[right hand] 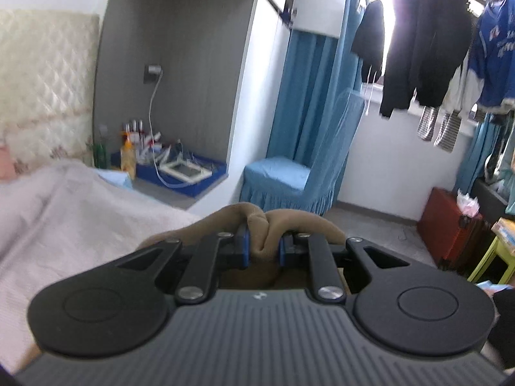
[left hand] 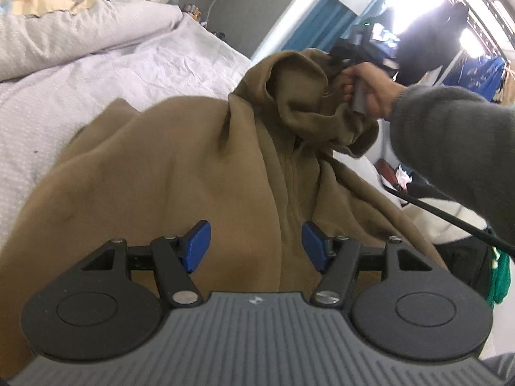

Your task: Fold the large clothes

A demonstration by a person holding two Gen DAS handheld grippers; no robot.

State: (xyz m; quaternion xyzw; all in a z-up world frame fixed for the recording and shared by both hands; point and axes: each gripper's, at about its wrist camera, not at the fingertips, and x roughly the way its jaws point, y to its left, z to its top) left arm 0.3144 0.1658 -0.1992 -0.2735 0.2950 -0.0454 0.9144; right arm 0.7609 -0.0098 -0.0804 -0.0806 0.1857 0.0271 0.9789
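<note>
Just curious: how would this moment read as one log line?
step: lifting brown fleece hoodie off bed | right gripper: shut on hoodie | left gripper: open, empty

You are working in a home bedroom. At 9 o'clock in the right wrist view, a bed point(right hand: 64, 199) with pale sheets meets a quilted cream headboard point(right hand: 42, 74). At 11 o'clock, a grey wall niche point(right hand: 180, 48) holds bottles and a blue tray point(right hand: 186, 173) of small items. At 12 o'clock stands a chair point(right hand: 283, 177) with a blue cover, beside blue curtains point(right hand: 305, 96). At 2 o'clock, dark jackets point(right hand: 425, 41) and a blue jersey point(right hand: 492, 51) hang by the bright window.
</note>
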